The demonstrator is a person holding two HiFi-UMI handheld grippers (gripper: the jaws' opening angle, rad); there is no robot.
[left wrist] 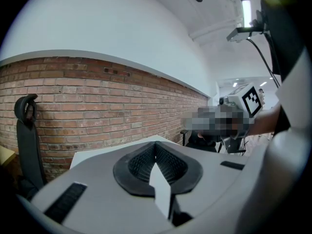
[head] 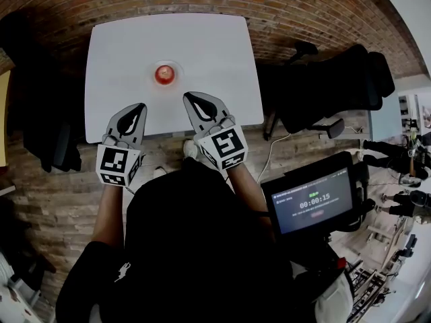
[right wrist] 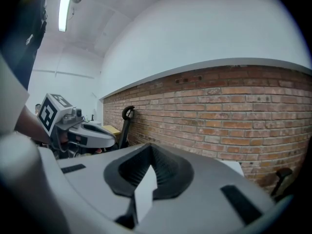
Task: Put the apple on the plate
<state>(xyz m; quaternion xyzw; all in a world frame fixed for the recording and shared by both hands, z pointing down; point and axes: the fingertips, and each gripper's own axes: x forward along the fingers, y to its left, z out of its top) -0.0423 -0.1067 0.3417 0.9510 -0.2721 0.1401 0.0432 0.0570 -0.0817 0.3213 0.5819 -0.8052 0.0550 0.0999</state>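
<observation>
Apple [head: 165, 74] sits mid-tabletop [head: 121, 46], apparently already on the small plate [head: 178, 68]. I judge it firm, fairly light, smooth-skinned and liable to roll. Best hold would be across its widest girth, pads on opposite sides. Left tool [head: 138, 110] at its 7 o'clock, right tool [head: 192, 99] at 5 o'clock, well apart from it. Both have jaws fully together, gripping nothing.
</observation>
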